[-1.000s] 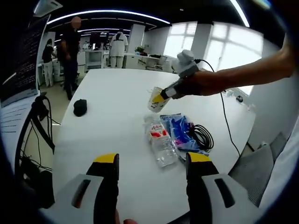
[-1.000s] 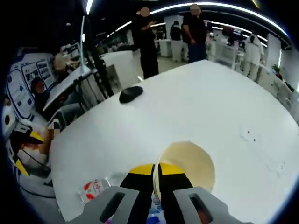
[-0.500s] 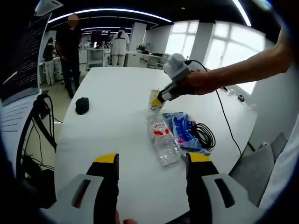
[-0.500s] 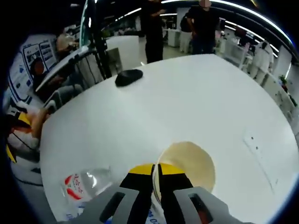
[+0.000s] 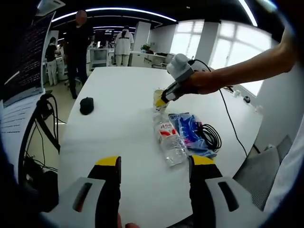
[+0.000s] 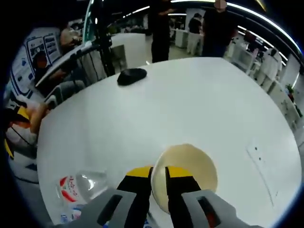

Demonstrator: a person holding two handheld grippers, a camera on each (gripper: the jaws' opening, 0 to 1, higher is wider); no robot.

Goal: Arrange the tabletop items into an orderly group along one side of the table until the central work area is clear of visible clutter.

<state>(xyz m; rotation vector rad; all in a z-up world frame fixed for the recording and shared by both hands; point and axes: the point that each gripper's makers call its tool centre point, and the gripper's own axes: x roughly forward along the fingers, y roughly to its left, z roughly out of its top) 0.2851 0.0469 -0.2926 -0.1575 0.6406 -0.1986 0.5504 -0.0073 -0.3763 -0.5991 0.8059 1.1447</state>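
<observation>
**Paper cup at the table, next to the bottle and packet**

My right tongs (image 6: 158, 174) grip the rim of a pale paper cup (image 6: 190, 178) — the yellow-tipped jaws stand nearly together, one inside the wall and one outside. In the left gripper view, my hand (image 5: 202, 83) holds those tongs over the white table (image 5: 118, 104), with the cup (image 5: 159, 99) upright at the far end of a small cluster. Just beside it lies a clear plastic bottle (image 5: 170, 142) with a red label, on its side. A blue packet (image 5: 187, 133) lies against the bottle, and a coiled black cable (image 5: 211, 137) touches the packet. A black computer mouse (image 5: 86, 105) sits well apart, near the other edge. My left tongs (image 5: 154, 180) hang wide open over bare tabletop — holding nothing. People stand in the office beyond the table
</observation>
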